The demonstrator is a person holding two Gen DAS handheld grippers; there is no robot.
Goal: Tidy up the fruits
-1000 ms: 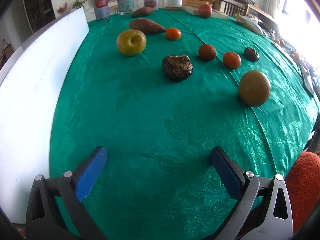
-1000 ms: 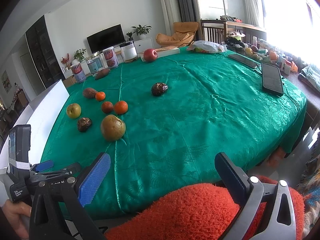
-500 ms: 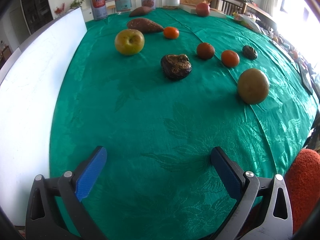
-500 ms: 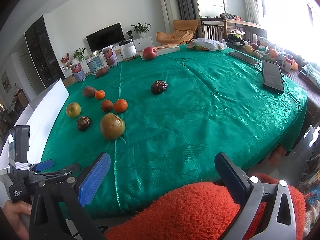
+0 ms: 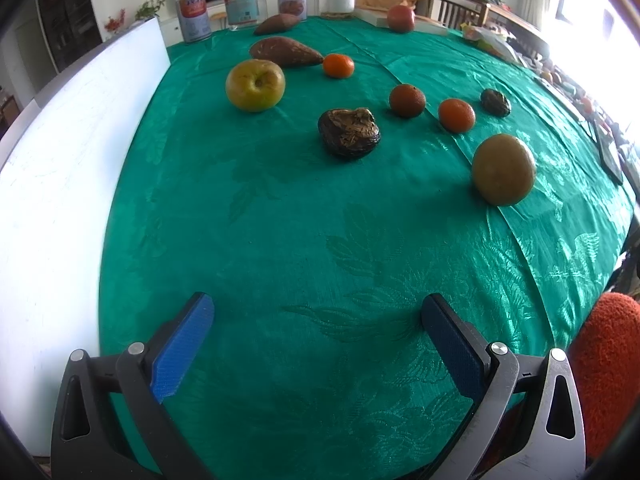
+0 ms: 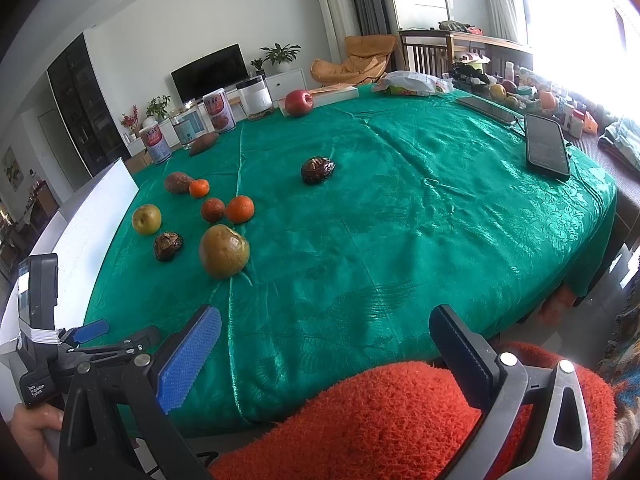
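Fruits lie loose on the green tablecloth (image 5: pixel 320 260), nothing grouped yet, so I judge the sorting hasn't started. My left gripper (image 5: pixel 318 312) hovers low over bare cloth at the near edge, jaws spread wide and empty, aimed into the cluster so any piece can be reached head-on. Nearest in line is the dark wrinkled fruit (image 5: pixel 349 133), centre of that view; left and farther sits the yellow-green apple (image 5: pixel 255 85), right and nearer the brownish pear (image 5: pixel 503 169). Between and behind them: a dark orange (image 5: pixel 407 100), a brighter orange (image 5: pixel 456 115), a small tangerine (image 5: pixel 338 65) just beside the sweet potato (image 5: pixel 285 52). A second wrinkled fruit (image 5: pixel 495 102) sits apart to the far right, and a red apple (image 5: pixel 401 18) is at the far edge by the cans (image 5: pixel 193 16), with another sweet potato (image 5: pixel 277 24) near them. My right gripper (image 6: pixel 325 332) is held back off the table over my orange fuzzy sleeve (image 6: pixel 380 420), jaws also wide apart, holding nothing; probably parked so it stays out of the left one's way. White board (image 5: pixel 60 184) runs along the left side; can't tell if it's the drop spot. A phone (image 6: pixel 547 151) lies far right, well clear of the fruit.
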